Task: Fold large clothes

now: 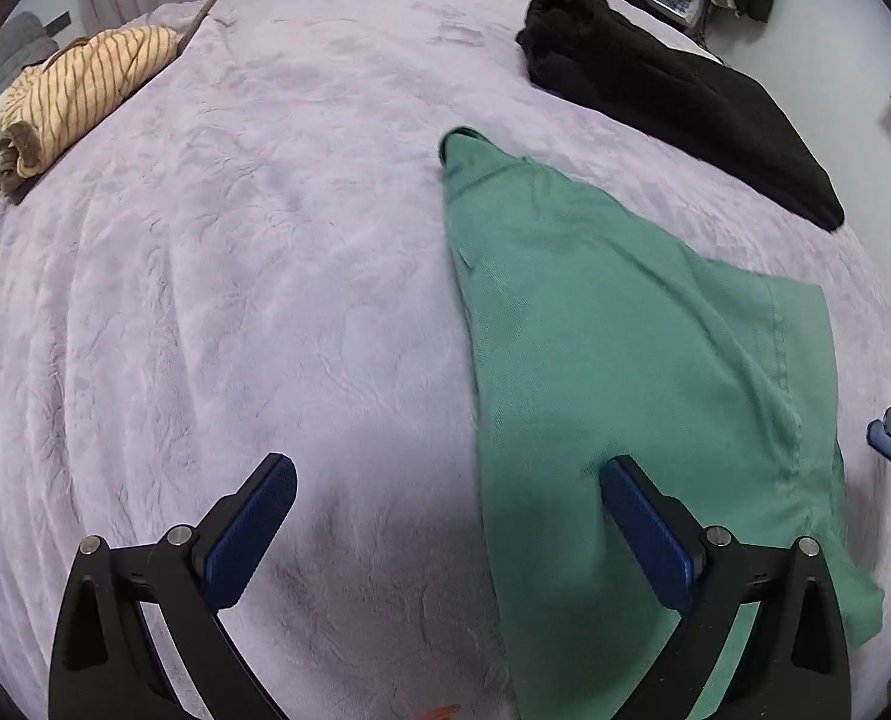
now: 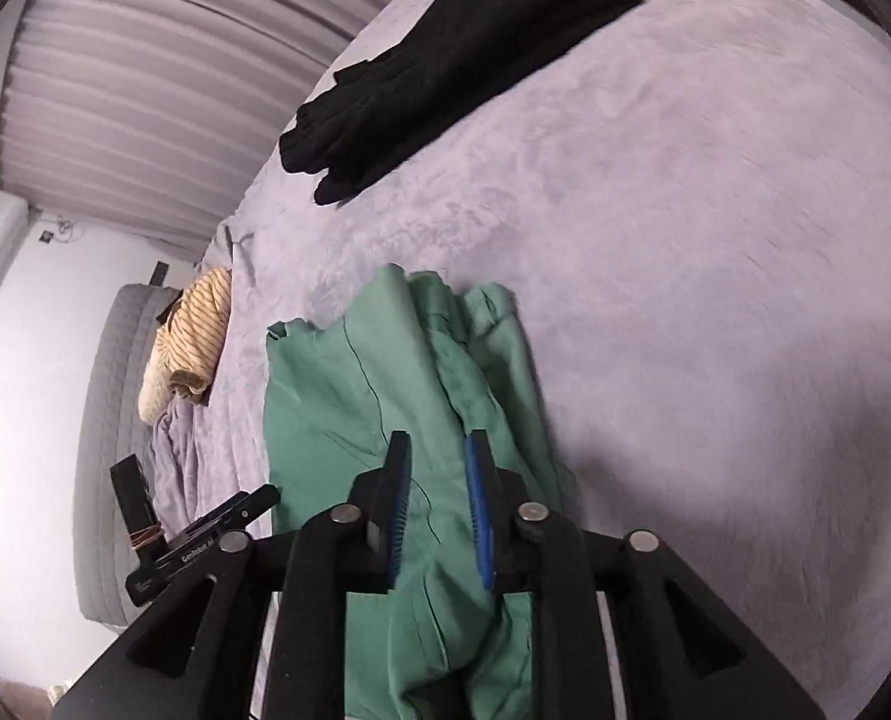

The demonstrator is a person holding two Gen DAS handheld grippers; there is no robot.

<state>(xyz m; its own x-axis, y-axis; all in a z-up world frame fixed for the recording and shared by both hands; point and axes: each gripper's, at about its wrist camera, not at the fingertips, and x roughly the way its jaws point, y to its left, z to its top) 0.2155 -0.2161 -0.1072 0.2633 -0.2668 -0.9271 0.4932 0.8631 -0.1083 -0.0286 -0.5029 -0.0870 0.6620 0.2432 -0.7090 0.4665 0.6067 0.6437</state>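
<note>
The green garment (image 1: 625, 348) lies on the bed (image 1: 265, 300), long axis running from the near edge toward the black garment (image 1: 673, 96), narrow end pointing far. Left gripper (image 1: 445, 516) jaws wide apart w/ nothing between. Right gripper (image 2: 439, 480) jaws slightly apart above the green cloth, not clamped.

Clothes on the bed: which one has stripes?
The yellow striped garment bunched at the bed's far left edge; the green garment and black garment are plain.

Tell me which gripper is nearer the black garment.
Right. The right gripper hovers over the green garment, on the side toward the black garment; the left gripper straddles the green garment's opposite edge.
</note>
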